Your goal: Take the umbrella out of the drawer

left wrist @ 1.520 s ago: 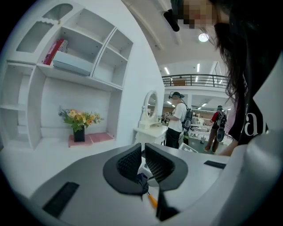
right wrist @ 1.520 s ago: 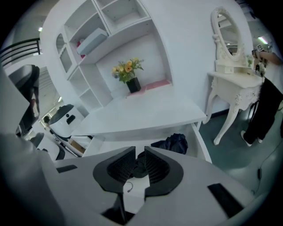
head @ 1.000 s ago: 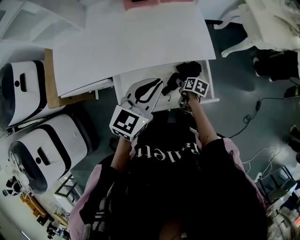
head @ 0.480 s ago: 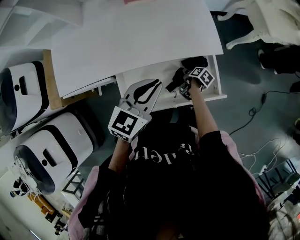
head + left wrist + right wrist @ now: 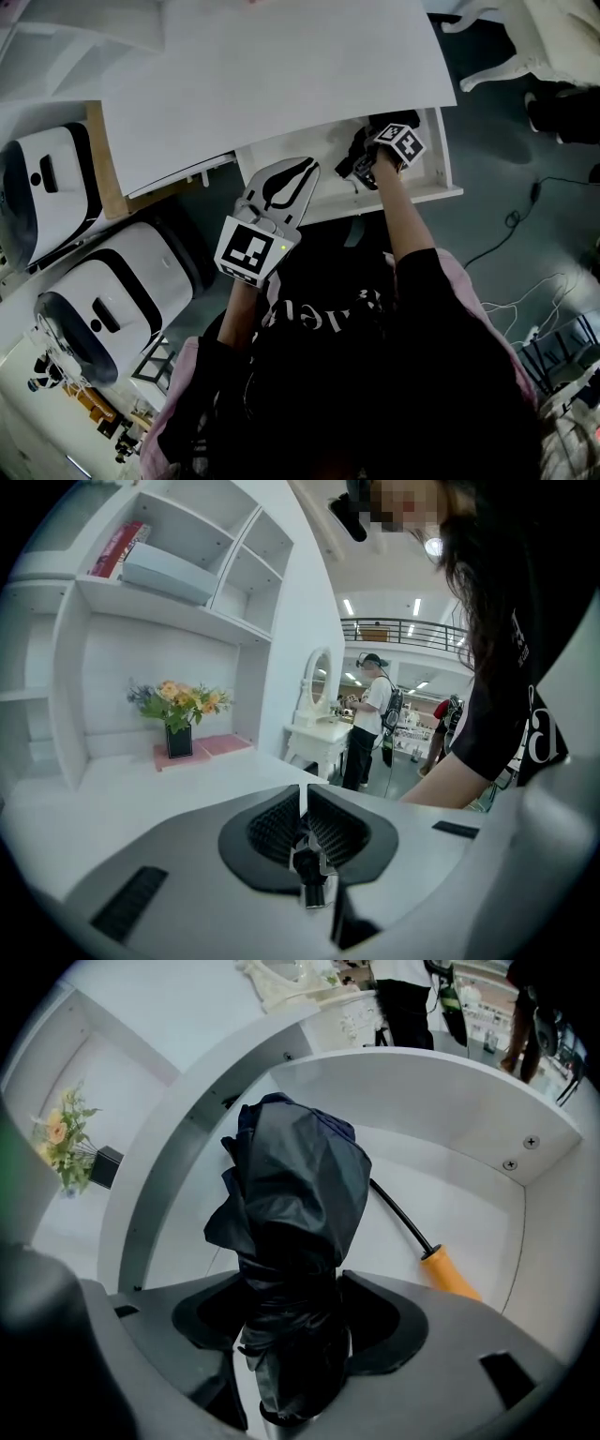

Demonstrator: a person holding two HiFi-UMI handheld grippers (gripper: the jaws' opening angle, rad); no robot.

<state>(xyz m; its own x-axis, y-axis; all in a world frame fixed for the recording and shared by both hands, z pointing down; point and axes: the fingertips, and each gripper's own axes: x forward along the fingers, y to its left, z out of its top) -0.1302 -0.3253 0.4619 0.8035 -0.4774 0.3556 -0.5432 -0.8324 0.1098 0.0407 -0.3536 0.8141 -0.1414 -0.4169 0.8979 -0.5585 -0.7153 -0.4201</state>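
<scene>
The broad white desk top (image 5: 281, 75) overhangs an open white drawer (image 5: 450, 1101). In the drawer lies the folded black fabric umbrella (image 5: 295, 1194), a loose, crumpled bundle standing up towards the camera in the right gripper view.

It looks light. The slack, slippery cloth would probably shift under the pads, so the firmer, narrow lower part of the bundle is the place to grip, squeezing through to the stiff core.

The right gripper (image 5: 292, 1288) is opening its jaws wide on either side of that part. The left gripper (image 5: 302, 799), pads pressed together on nothing, hovers at the drawer's front.

A thin black-shafted tool with an orange handle (image 5: 448, 1274) lies beside the umbrella.
</scene>
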